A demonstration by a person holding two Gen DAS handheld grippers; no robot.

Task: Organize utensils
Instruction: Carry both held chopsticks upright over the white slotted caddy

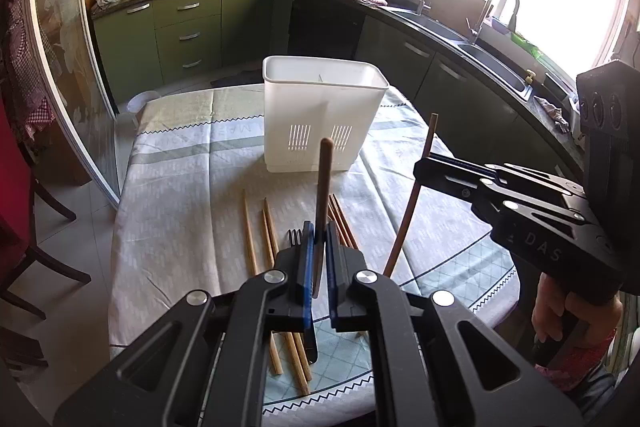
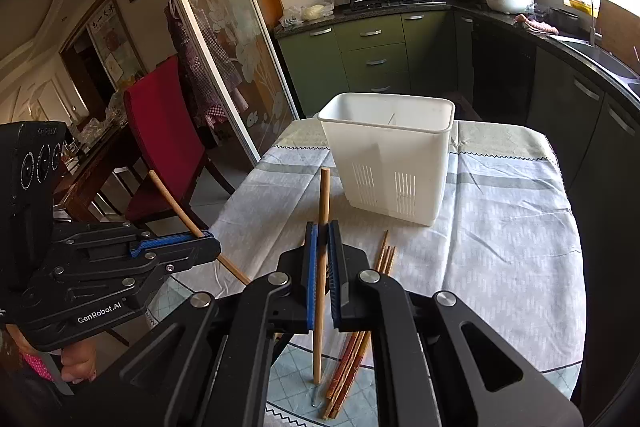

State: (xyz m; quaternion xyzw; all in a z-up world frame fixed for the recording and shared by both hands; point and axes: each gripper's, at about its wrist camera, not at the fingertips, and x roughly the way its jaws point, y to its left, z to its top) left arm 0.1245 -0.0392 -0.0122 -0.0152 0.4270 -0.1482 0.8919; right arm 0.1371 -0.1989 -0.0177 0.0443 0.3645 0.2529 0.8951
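1. Left wrist view: the left gripper (image 1: 318, 259) is clamped tight on a dark wooden chopstick (image 1: 322, 195), which stands almost upright between the blue pads. The white utensil holder (image 1: 320, 115) stands straight ahead on the clothed table (image 1: 180, 227), empty as far as its opening shows.
2. Same view, over on the right: the right gripper (image 1: 424, 163) comes in from the side, pinched shut on a second brown chopstick (image 1: 412, 203) that slants up past its tips, its lower end near the cloth.
3. Loose chopsticks (image 1: 256, 239) lie on the cloth between the left gripper and the holder, and a fork (image 1: 294, 235) peeks out just behind the left finger. Plenty left to sort!
4. Right wrist view: the right gripper is closed on a pale upright chopstick, its top reaching toward the holder's front wall. The left gripper holds its stick at a slant, well to the left.
5. More chopsticks (image 2: 386, 257) lie on the table under and beyond the right fingers.
6. My read: both sticks are picked up, carry-to-holder is in hand. Next, each tip must clear the holder's rim, point down into a compartment, then the jaws let go.
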